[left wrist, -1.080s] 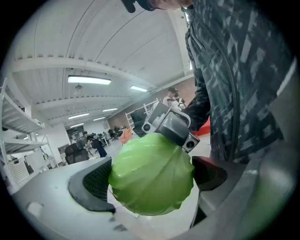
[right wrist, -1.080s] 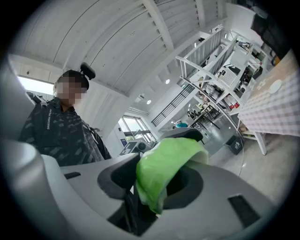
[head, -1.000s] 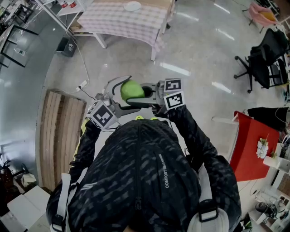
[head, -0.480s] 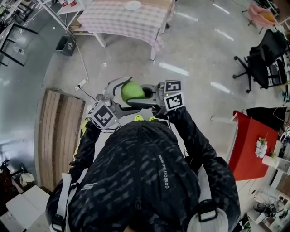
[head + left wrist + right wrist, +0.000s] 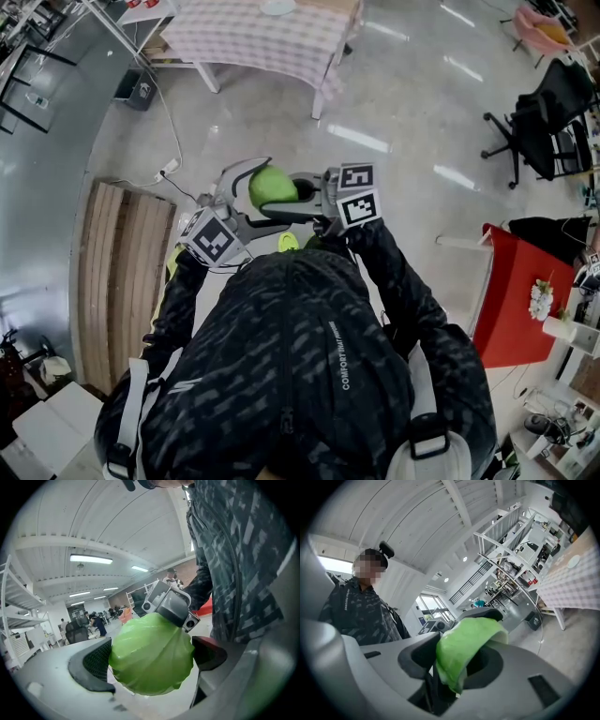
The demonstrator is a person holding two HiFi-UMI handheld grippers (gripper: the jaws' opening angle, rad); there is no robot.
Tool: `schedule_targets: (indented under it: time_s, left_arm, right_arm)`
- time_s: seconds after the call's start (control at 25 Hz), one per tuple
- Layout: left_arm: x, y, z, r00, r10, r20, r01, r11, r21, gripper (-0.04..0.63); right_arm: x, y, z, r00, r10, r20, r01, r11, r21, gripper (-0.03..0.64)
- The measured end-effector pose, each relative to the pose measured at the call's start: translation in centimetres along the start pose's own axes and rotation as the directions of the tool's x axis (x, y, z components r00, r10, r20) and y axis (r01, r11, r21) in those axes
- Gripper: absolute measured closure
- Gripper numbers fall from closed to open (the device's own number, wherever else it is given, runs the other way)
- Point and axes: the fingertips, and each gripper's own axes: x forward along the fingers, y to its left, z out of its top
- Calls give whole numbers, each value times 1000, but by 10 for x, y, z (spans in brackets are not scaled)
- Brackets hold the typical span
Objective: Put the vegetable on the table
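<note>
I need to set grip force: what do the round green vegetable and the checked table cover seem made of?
Round green vegetable: likely moulded plastic; smooth, slightly glossy, uniform colour, ridged leaf lines. Checked table cover: probably cloth; matte, hangs over the edges.

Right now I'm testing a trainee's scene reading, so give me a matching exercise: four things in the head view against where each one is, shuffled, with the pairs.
Things:
1. green vegetable
2. checked table
3. black office chair
4. wooden slats

Places:
A. on the floor, left of the person
B. top edge, far ahead
C. clamped between jaws, off the floor
D. upper right

Pairs: 1-C, 2-B, 3-D, 4-A
</note>
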Motion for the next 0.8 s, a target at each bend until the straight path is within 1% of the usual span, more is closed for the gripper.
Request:
schedule_targets:
  time_s: [0.4, 0.6, 0.8]
  left_arm:
    - [1, -3, -5, 1000, -3, 23, 3, 1000, -8, 86]
    - [6, 2, -11, 1000, -13, -10, 13, 1000, -14, 86]
    - [11, 21, -19, 1000, 15, -27, -16, 1000, -16, 86]
  right_arm:
    - [1, -3, -7, 1000, -23, -17, 24, 1000, 11, 480]
    - [-3, -12, -5, 1000, -14, -20, 15, 1000, 15, 480]
    - [-3, -28, 6, 999, 0, -35, 0, 1000, 12, 480]
